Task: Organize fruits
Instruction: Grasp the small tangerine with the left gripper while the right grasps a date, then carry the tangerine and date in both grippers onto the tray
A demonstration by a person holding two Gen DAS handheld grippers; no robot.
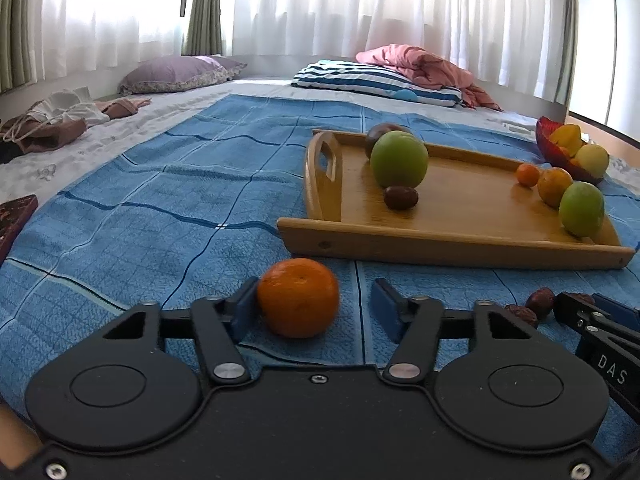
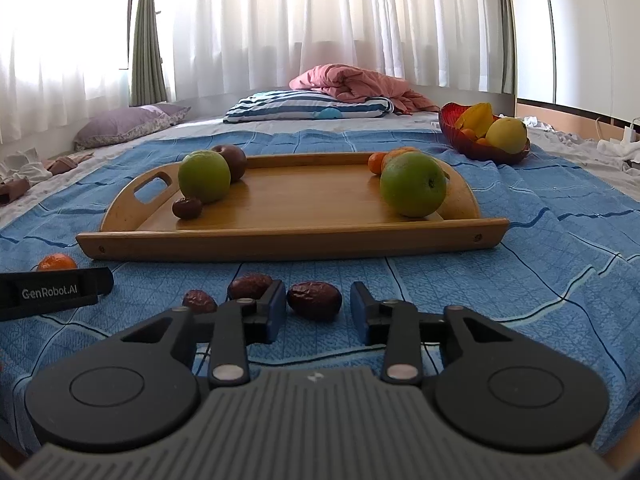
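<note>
Bracketing a tangerine (image 1: pixel 298 297) on the blue bedspread (image 1: pixel 160 200), the left gripper (image 1: pixel 312 308) is shown nearest the lens: its left pad touches the fruit, while a clear gap remains at the right pad, so the fruit is not yet clamped. In the right wrist view, the right gripper (image 2: pixel 318 308) is seen astride a dried red date (image 2: pixel 314 300); the left pad appears to meet the date and a narrow gap shows on the right, though contact cannot be settled at this angle. Two further dates (image 2: pixel 250 285) lie just beside it on the cloth.

Beyond both grippers lies the wooden tray (image 2: pixel 280 244), on which fruit is already sorted toward its ends: a green apple (image 2: pixel 204 176), a dark plum (image 2: pixel 232 160) and one date (image 2: pixel 187 208) at the left; a second green apple (image 2: pixel 412 184) with small oranges (image 2: pixel 376 162) behind it at the right. Farther still, a red bowl (image 2: pixel 460 136) of yellow fruit is set on the bed.

Risks are judged as follows. One-sided contact may roll the round tangerine off across the soft cloth. The wrinkled date may slip or be pinched off-centre, and its neighbour may be nudged by the left finger. The two grippers work near each other and may collide when lifted.
</note>
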